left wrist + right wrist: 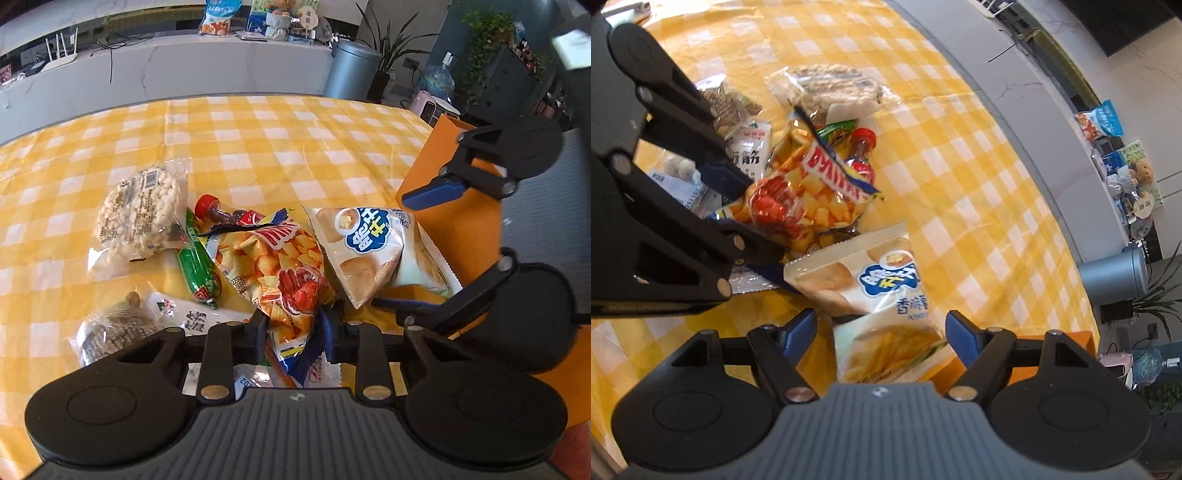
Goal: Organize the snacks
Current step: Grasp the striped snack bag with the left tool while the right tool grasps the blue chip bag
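Pinching only the crimped lower end of the orange chip bag [280, 273], your left gripper [293, 332] has its jaws drawn in on that crinkled film, and that thin hold is your first risk: lift fast and the puffy bag could slide out or swing into its neighbours. Take that orange chip bag as your landmark. Just left of it lies the green sausage stick [197, 271], and tucked under its far edge is the small red-capped bottle [221, 212], so a dragged bag could roll either one across the yellow checked tablecloth [258, 140]. Touching its right side is the white chip bag [364, 251], which overlaps a second pale packet [886, 350] nearer the orange box [454, 218]. Your right gripper [881, 330] stands open with its blue pads either side of those two packets, gripping nothing yet; closing there may catch both at once, or only loose film. Both tools sit close beside the landmark bag, so I judge a collision of linkages likely if you raise them together
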